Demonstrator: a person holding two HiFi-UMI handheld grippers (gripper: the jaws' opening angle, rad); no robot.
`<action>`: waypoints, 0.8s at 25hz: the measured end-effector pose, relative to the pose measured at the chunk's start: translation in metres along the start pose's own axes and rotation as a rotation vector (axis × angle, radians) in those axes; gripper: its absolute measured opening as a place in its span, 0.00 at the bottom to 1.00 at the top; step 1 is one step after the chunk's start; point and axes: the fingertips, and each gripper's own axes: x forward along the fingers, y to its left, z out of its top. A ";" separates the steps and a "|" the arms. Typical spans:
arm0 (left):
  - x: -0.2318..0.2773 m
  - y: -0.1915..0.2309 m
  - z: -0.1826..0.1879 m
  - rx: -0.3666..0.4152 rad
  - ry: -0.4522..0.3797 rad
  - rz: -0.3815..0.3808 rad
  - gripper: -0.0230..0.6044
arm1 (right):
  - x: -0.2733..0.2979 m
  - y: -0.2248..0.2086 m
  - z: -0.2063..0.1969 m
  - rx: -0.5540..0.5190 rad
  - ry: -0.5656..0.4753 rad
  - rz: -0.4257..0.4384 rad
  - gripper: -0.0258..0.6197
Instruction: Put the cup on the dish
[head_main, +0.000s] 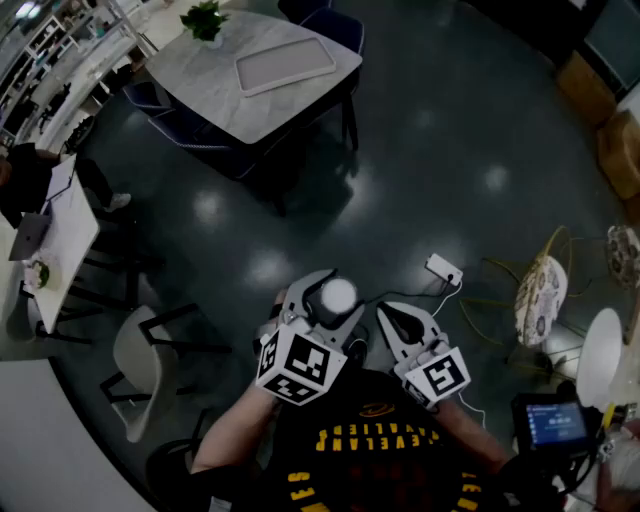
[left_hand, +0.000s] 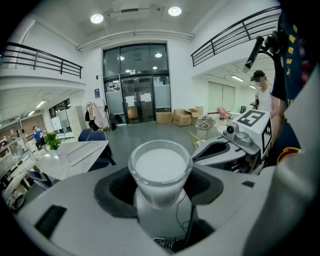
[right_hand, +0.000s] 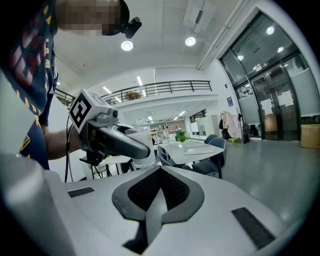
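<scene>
Dark glossy floor fills most of the head view, with ceiling lights reflected in it. A marble tabletop stands well ahead of the person, carrying a flat tray and a small green plant; dark chairs sit around it. A white power strip lies on the floor, just beyond the grippers.

Left hand-held gripper: jaws set wide, pads pinching the cup on both sides. The cup is a white, frosted tumbler, rim up, held in the air in front of the person's chest, above the floor and well apart from the tabletop.

Right hand-held gripper: jaws pressed together, nothing between them. It is held just beside the left gripper, not touching it.
</scene>
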 end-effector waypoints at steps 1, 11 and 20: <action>0.000 0.000 0.000 -0.003 -0.001 -0.002 0.45 | 0.000 0.000 0.000 -0.002 0.000 0.002 0.04; -0.001 0.024 0.000 -0.004 -0.004 -0.019 0.45 | 0.035 0.008 -0.002 -0.018 0.037 0.043 0.23; -0.011 0.087 0.003 -0.032 -0.021 -0.035 0.45 | 0.109 0.038 0.033 -0.076 -0.032 0.169 0.41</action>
